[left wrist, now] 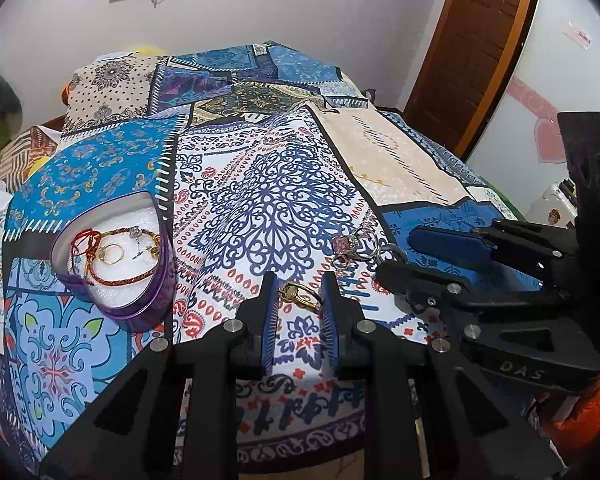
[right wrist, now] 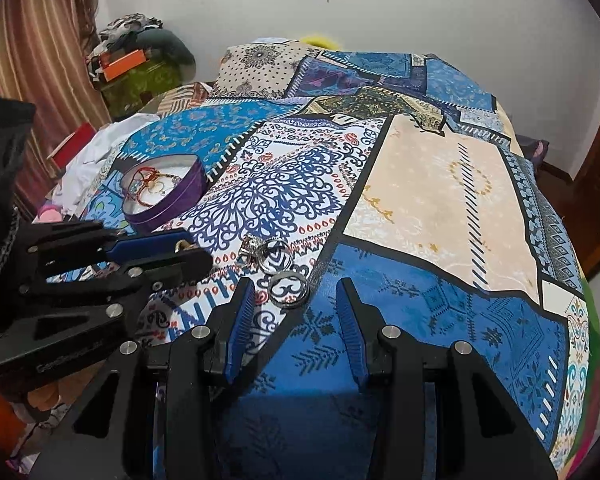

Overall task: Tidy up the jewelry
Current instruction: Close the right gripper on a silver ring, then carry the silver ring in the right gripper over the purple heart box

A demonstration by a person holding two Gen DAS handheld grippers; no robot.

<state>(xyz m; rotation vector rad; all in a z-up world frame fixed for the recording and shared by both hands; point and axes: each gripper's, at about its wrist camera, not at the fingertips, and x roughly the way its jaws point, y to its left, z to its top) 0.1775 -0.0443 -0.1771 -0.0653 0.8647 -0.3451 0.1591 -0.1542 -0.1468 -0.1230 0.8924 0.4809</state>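
A purple heart-shaped tin (left wrist: 140, 304) lies on the patterned bedspread, holding red-and-gold cords and gold rings on white foam; it also shows in the right wrist view (right wrist: 180, 196). My left gripper (left wrist: 299, 284) is open around a gold ring (left wrist: 300, 294) that lies on the cloth between its blue fingers, not pinched. Several silver rings, one with a pink stone (left wrist: 346, 246), lie just beyond. My right gripper (right wrist: 296, 292) is open and empty; a silver band (right wrist: 289, 289) lies near its left finger, with more silver rings (right wrist: 266, 254) beyond it.
The patchwork bedspread (right wrist: 440, 184) covers the whole bed. Pillows (right wrist: 260, 68) lie at the far end. Clothes and boxes (right wrist: 140, 56) pile up beside a striped curtain at the left. A wooden door (left wrist: 472, 40) stands at the right.
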